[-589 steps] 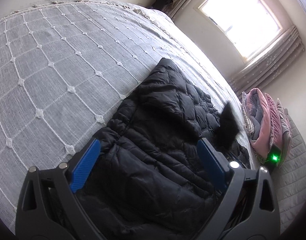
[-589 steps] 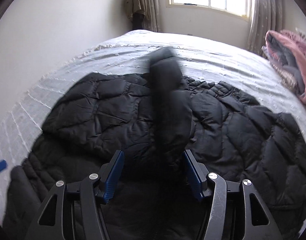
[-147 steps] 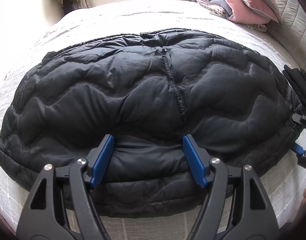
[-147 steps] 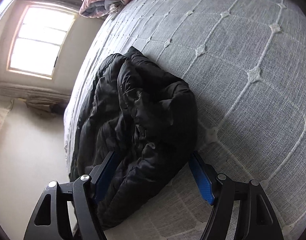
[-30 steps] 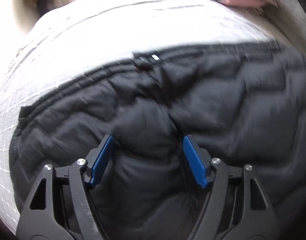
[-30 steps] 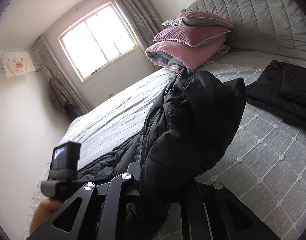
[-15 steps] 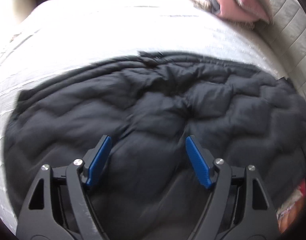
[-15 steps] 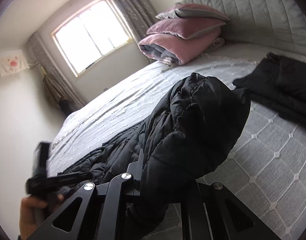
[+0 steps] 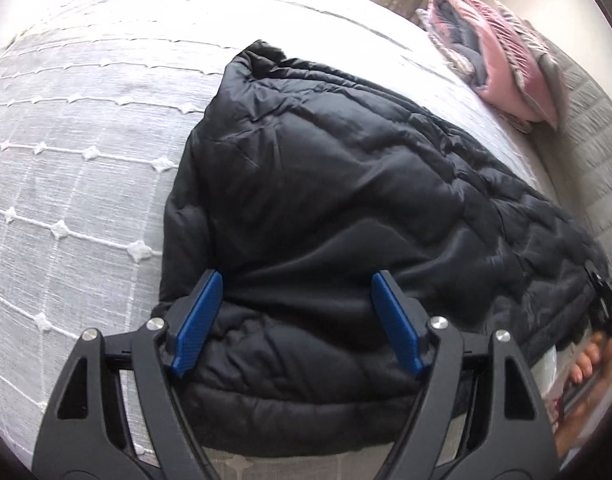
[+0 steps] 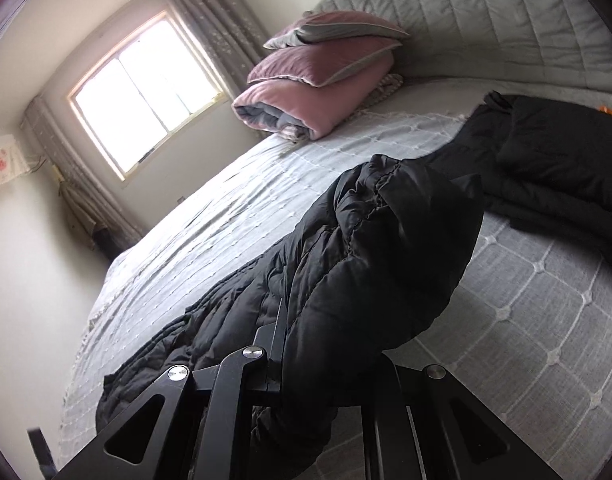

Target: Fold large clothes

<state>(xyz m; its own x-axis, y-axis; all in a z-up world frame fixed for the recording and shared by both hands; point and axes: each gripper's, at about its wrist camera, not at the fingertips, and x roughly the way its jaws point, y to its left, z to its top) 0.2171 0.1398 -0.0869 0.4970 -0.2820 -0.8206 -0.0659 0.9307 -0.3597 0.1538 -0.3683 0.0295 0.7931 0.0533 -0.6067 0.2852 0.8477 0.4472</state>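
A black puffer jacket (image 9: 345,184) sprawls across the grey bedspread (image 9: 74,168), the left gripper (image 9: 296,320) spread wide over its hem at six o'clock, the right gripper (image 10: 325,364) clamped shut on a raised fold.

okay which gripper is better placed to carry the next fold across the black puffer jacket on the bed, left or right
Probably right. The right gripper is already shut on a lifted edge of the black puffer jacket, ready to carry it over. The left gripper is open above the jacket, gripping nothing.
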